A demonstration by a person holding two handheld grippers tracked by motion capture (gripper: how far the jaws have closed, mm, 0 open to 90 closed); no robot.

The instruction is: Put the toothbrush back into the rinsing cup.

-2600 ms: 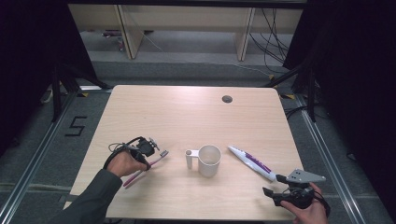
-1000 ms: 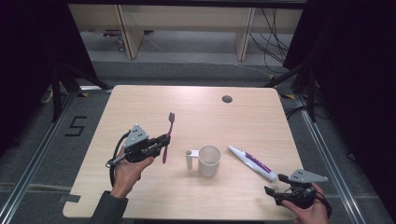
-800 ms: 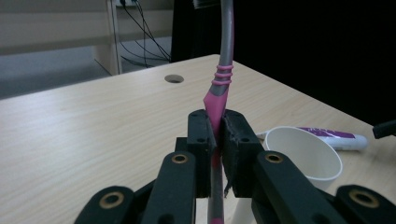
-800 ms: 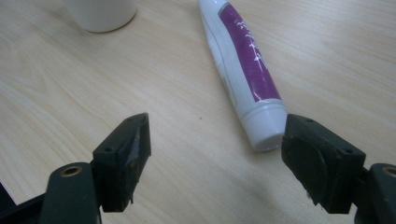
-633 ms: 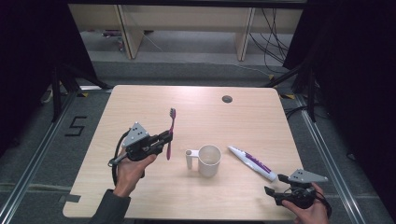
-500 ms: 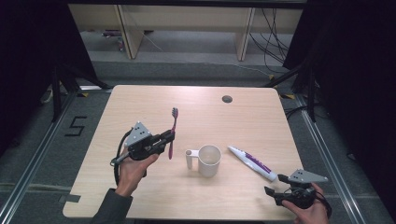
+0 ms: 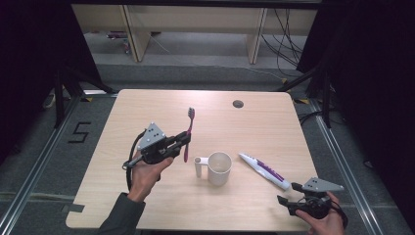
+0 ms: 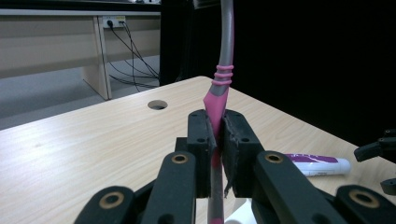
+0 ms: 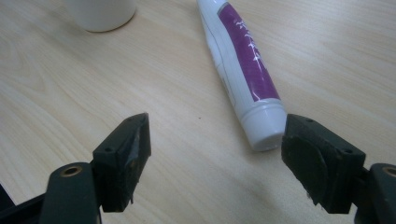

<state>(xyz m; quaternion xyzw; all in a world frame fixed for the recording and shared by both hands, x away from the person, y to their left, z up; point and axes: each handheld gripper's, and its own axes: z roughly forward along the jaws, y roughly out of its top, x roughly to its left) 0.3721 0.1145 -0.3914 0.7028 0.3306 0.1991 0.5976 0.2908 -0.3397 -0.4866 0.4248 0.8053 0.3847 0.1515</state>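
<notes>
- Pale wood covered the table [image 7: 147,196], which stood in a dark-walled room with benches and loose cables on the floor at the far side.
- From the high view, the left gripper [image 7: 182,141] was raised above the left half of the table, pinching a pink toothbrush [image 7: 188,133] low on its handle, bristle head pointing up and away. A white mug [image 7: 219,168] stood upright just right of it, near the middle of the table, handle turned left. A white-and-purple toothpaste tube [image 7: 264,170] lay flat to the right of the mug. The right gripper [image 7: 283,201] waited low at the near right corner, near the tube's cap end.
- From the left gripper view, the pads were pressed together on the toothbrush handle [image 8: 215,112], which rose nearly upright between them; the tube [image 8: 317,165] lay beyond at the right.
- From the right gripper view, the right gripper [image 9: 215,156] stood spread wide and empty above the wood, the tube's cap [image 9: 264,127] just inside the right jaw and the mug base [image 9: 100,11] farther off.
- Risk, as I judged it: the narrow handle could pivot or slip in that thin pinch if tilted toward the mug, and lowering it off-centre could knock the rim and tip the mug.
</notes>
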